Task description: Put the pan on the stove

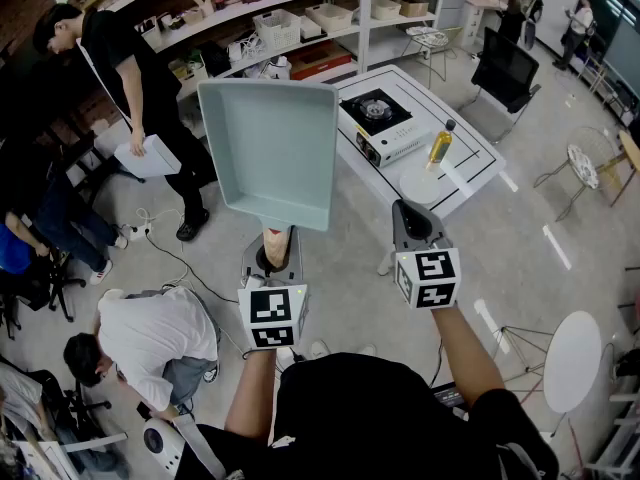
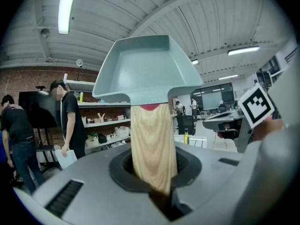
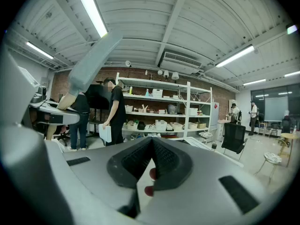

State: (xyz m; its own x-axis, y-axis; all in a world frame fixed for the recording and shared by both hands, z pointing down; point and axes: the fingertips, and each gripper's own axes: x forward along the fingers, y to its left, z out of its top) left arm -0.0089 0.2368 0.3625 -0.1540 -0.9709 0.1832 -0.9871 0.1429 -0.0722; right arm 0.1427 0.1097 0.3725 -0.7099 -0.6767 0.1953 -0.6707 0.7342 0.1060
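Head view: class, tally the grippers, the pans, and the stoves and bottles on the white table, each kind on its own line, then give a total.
grippers: 2 (left gripper, right gripper)
pan: 1
stove: 1
bottle: 1
Total: 5

The pan [image 1: 268, 148] hangs left of the stove [image 1: 385, 126], which stands on a table [image 1: 478, 148] beside a bottle [image 1: 440, 145].
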